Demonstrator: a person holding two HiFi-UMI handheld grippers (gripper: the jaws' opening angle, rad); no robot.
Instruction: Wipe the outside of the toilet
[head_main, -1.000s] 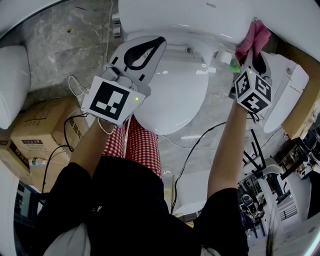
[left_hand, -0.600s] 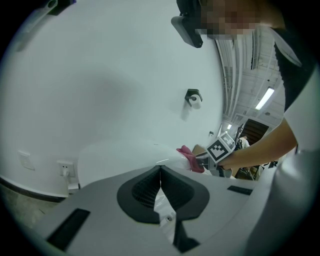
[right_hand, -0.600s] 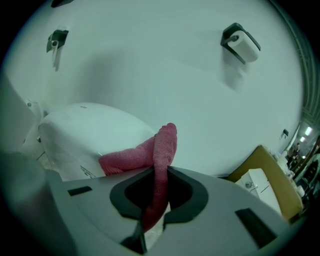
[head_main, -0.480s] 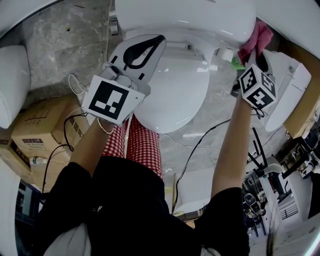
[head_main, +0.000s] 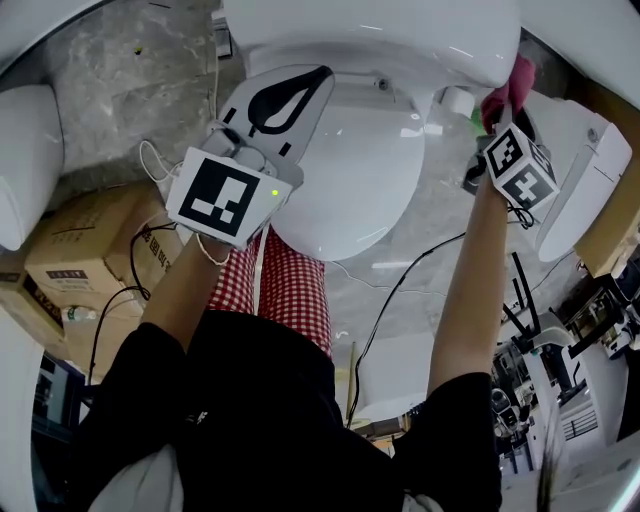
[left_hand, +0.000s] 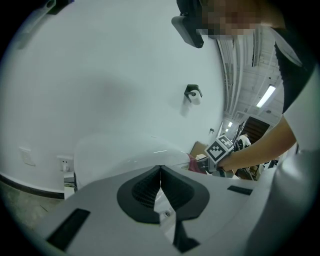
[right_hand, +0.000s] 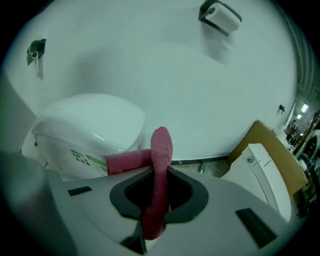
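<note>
The head view shows the white toilet (head_main: 370, 170) from above with its lid down, the left gripper (head_main: 320, 78) over the left of the lid, and the right gripper (head_main: 497, 118) raised to the right end of the tank. Only a corner of the pink cloth (head_main: 512, 82) shows there, against the tank's underside edge. The right gripper view shows what the head view hides. The jaws are clamped on the cloth, which stands up between them in a rolled fold. A second fold runs left and lies against the toilet's side just beside a label (right_hand: 82, 160). The label's green print is too small to read. The left gripper view shows its jaws drawn together with nothing between them, pointing at the tank, with the right gripper's marker cube (left_hand: 220, 148) beyond. That view also shows a paper holder (left_hand: 192, 93) and a wall socket (left_hand: 64, 162) on the white wall. Only the head view shows the cardboard box (head_main: 85, 250) on the floor at the left, whose printed label is illegible, and the person's red checked trousers (head_main: 285, 290). A second white toilet (head_main: 585, 190) stands to the right.
</note>
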